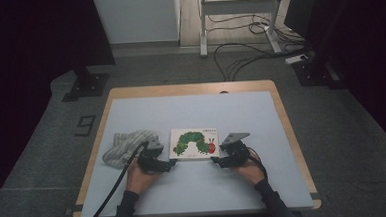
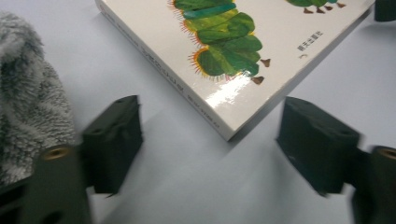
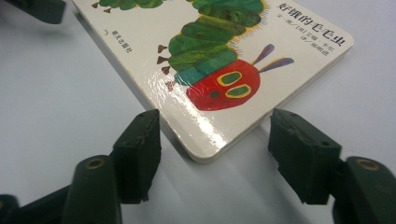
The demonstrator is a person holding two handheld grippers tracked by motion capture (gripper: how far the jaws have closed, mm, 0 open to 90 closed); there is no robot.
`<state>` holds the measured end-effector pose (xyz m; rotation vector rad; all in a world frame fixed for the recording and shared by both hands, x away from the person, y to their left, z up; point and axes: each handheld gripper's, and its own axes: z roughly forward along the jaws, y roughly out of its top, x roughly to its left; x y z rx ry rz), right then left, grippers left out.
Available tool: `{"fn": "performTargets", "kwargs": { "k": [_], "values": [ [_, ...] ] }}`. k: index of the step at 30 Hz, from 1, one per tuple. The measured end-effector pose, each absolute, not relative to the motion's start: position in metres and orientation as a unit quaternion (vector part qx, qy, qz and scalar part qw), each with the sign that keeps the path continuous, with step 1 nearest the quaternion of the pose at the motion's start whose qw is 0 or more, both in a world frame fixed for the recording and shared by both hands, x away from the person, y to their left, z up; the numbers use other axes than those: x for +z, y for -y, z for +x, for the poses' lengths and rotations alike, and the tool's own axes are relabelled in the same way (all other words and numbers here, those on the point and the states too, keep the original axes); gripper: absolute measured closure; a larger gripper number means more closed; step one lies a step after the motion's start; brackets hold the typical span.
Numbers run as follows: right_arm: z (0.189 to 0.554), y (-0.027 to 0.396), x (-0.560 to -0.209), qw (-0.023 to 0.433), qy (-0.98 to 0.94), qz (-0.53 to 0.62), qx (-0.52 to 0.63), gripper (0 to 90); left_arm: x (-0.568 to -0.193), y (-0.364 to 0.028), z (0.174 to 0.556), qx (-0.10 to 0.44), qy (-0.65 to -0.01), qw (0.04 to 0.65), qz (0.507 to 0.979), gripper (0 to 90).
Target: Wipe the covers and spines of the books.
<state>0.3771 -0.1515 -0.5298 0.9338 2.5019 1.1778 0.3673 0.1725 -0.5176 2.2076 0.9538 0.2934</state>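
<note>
A picture book [image 1: 194,143] with a green caterpillar on its white cover lies flat, face up, near the middle of a pale blue-grey table [image 1: 195,188]. Its long axis runs left to right across the table, parallel to the person's edge. The caterpillar's red head sits at the book's right end, and the title reads upright from the person's side.

Two forearms in dark sleeves come in from the near edge, each hand holding a claw low over the table. The left claw [image 1: 171,164] sits at the book's near left corner, pointing inward to the right. In the left gripper view, its jaws stand spread, the corner of the book just ahead of them and between their lines, touching neither. The right claw [image 1: 215,160] mirrors it at the near right corner. In the right gripper view, its jaws are also spread, the rounded corner lying between them without contact.

A crumpled grey fleecy cloth [image 1: 125,147] lies just left of the left claw.
</note>
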Motion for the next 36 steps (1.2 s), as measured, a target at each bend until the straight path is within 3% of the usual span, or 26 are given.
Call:
{"fn": "performTargets", "kwargs": {
  "k": [11,16,23,36],
  "values": [
    [0.371,0.157,-0.524,0.119,-0.848,0.32,0.406,13.7,-0.508,-0.174,0.352,0.119,-0.355,0.341,0.862,5.8],
    [0.364,0.162,-0.515,0.124,-0.848,0.314,0.408,11.9,-0.502,-0.176,0.341,0.122,-0.348,0.33,0.869,0.1],
    [0.353,0.172,-0.503,0.133,-0.851,0.307,0.405,1.6,-0.492,-0.183,0.325,0.128,-0.341,0.339,0.867,0.0],
    [0.334,0.208,-0.497,0.157,-0.846,0.32,0.396,0.7,-0.496,-0.208,0.296,0.143,-0.338,0.352,0.861,0.0]
  ]
}}
